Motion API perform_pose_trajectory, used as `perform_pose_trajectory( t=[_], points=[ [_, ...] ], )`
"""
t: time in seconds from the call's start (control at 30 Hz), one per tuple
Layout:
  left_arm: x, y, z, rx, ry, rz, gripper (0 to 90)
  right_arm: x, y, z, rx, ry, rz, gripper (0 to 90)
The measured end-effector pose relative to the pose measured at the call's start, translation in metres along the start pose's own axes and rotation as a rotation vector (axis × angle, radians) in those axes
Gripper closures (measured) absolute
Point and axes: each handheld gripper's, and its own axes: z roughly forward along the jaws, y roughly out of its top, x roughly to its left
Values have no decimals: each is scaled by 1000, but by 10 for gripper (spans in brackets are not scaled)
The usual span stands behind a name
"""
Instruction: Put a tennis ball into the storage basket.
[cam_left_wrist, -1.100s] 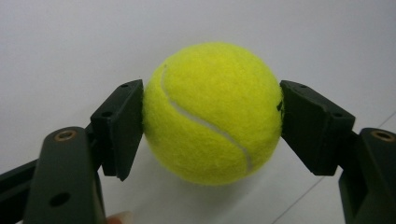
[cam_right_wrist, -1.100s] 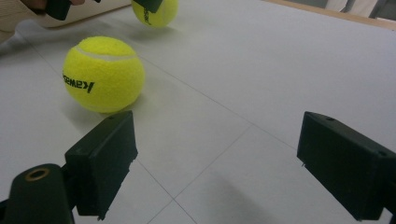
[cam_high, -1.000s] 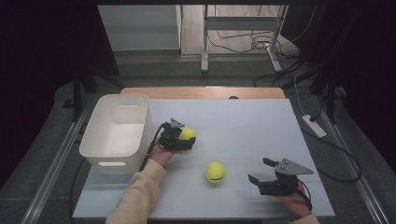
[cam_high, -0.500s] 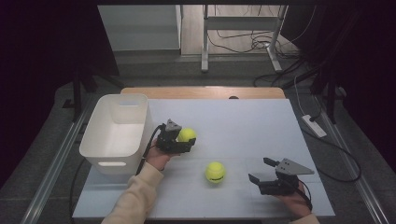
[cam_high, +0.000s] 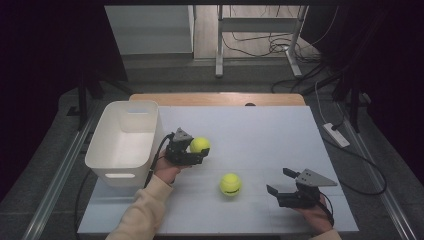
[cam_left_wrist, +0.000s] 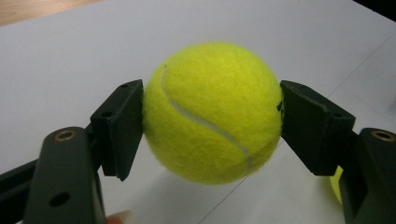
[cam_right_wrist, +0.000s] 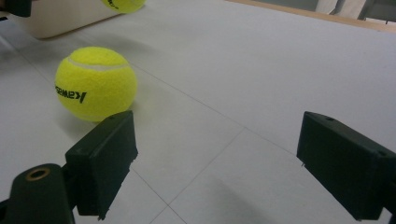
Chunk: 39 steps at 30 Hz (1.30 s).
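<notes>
My left gripper (cam_high: 197, 152) is shut on a yellow tennis ball (cam_high: 200, 145), held a little above the white table beside the tub. In the left gripper view both black pads (cam_left_wrist: 119, 126) press the sides of that tennis ball (cam_left_wrist: 212, 112). A second yellow tennis ball (cam_high: 230, 184) with black lettering lies on the table between the hands. My right gripper (cam_high: 280, 182) rests at the front right with jaws wide open and nothing between them. In the right gripper view the lettered ball (cam_right_wrist: 95, 83) lies ahead and left of the right gripper (cam_right_wrist: 233, 158).
A white plastic tub (cam_high: 123, 142) stands at the left side of the white table (cam_high: 260, 130), close to my left hand. A wooden strip runs along the table's far edge. Cables and a power strip (cam_high: 336, 135) lie on the floor to the right.
My left gripper with its ball has risen slightly and shifted a little. The right gripper and the loose ball have stayed put.
</notes>
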Motion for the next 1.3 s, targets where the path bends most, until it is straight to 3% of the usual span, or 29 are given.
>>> perform_pose_trajectory(
  t=[0.6,1.3],
  points=[
    [-7,3,-18,-43,12,28,272,5,1,1,4,9,-18,124],
    [-16,11,-39,-120,-24,38,272,4,1,1,3,8,-15,124]
  ],
)
